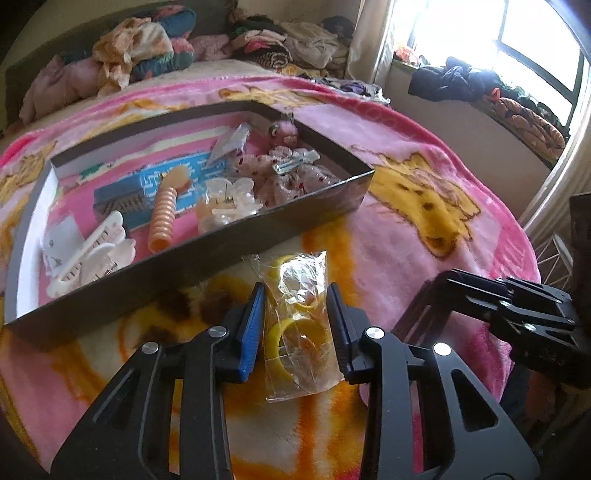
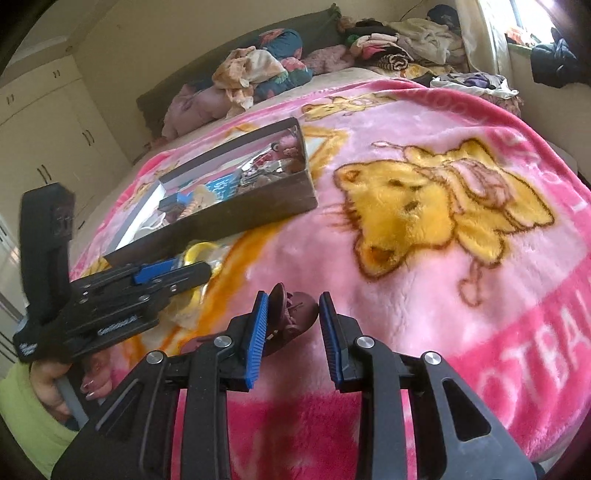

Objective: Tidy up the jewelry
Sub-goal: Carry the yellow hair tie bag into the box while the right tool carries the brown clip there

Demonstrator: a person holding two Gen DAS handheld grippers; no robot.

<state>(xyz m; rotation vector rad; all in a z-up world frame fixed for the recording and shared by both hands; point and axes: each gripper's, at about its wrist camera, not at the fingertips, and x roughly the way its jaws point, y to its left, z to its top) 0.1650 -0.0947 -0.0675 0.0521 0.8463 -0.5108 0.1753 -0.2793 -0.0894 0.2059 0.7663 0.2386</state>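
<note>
The bag of yellow rings (image 1: 297,325) on the bed is being pinched by the left tongs (image 1: 295,325) and should be lifted slowly into the box (image 1: 207,240), while a dark red clip (image 2: 291,317) is being gripped by the right tongs (image 2: 293,325).

Window (image 1: 517,29) glare (blown out); fisheye-bent edges

A bed (image 2: 424,110) fills the room, spread with a fluffy pink blanket printed with yellow bears (image 2: 443,206). Heaped clothes (image 1: 147,48) lie along its far end. Cream built-in wardrobe doors (image 2: 48,122) line one wall; a bright, dark-framed window (image 1: 535,40) glares on the other side.
</note>
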